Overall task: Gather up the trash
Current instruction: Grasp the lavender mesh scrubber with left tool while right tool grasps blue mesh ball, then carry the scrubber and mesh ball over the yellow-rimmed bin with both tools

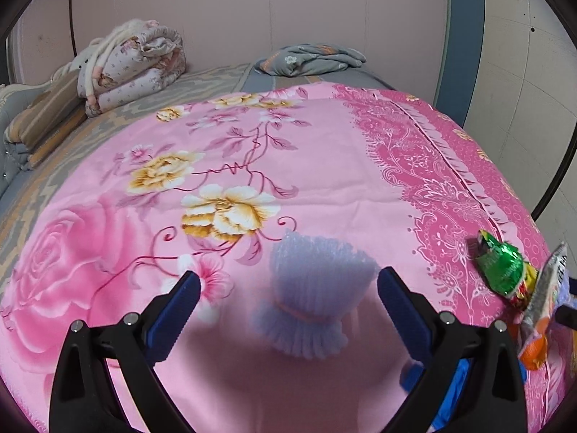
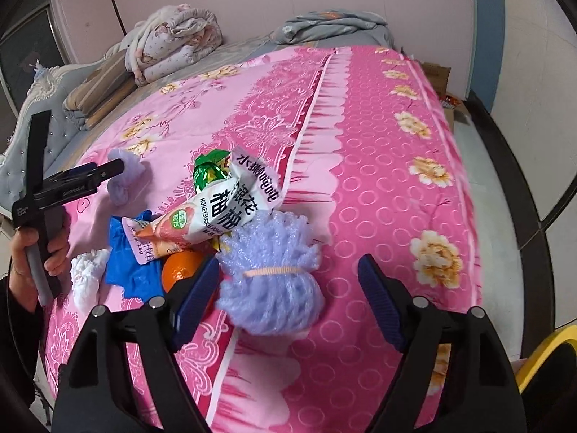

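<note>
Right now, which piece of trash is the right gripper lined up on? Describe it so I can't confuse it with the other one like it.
On the pink floral bedspread, find the trash pile of snack wrappers and an orange. At the pile's near edge lies a lilac foam-net bundle between the open right gripper fingers. Unlike the second lilac bundle by the left gripper, it shows a peach band.

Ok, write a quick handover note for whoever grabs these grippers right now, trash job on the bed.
Left gripper: open, empty, straddling one purple foam net on the pink bedspread.
Right gripper: open, empty, around a second purple foam net.
Pile between them: white pomelo wrapper, green wrapper, blue bag, orange, white tissue.
Done: nothing is picked up yet.
Left: close on the nets, then collect the pile. No bin in view.
</note>
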`<state>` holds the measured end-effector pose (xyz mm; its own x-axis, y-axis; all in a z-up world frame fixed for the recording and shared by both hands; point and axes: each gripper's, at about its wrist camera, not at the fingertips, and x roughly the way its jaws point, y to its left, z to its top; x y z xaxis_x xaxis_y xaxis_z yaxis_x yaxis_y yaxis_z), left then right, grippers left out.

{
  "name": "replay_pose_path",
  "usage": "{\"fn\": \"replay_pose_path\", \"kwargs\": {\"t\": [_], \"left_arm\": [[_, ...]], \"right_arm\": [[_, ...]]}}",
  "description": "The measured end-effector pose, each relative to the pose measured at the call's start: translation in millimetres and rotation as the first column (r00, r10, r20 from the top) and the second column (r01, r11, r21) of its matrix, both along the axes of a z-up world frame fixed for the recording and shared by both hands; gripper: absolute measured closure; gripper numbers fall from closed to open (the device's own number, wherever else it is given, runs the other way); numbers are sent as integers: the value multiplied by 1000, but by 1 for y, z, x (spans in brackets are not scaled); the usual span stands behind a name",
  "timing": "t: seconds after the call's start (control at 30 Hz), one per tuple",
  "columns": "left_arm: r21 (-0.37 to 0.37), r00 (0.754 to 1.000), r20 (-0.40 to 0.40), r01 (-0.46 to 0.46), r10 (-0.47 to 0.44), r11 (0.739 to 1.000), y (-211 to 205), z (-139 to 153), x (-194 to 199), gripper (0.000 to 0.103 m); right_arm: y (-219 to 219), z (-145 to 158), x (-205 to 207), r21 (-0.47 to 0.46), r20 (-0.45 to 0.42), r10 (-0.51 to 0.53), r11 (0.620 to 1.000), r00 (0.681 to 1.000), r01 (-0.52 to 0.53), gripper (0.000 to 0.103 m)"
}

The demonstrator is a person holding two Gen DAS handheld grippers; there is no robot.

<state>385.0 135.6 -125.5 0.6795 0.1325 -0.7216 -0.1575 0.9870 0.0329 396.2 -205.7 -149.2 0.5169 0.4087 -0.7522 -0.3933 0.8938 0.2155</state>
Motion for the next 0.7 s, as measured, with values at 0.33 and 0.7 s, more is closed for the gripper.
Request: {"fn": "replay_pose_path", "kwargs": {"t": [0.33,0.7], "left_arm": [[28,996,-50,80,-79,996,-22,-26,16,36],[2,996,-27,87,-87,996,-21,-17,7,55]], "right_arm": [[-5,-14,6,63,-13,1,998,1000,0,52],[-26,-8,-4,83,-41,-72,994,997,75,58]]}}
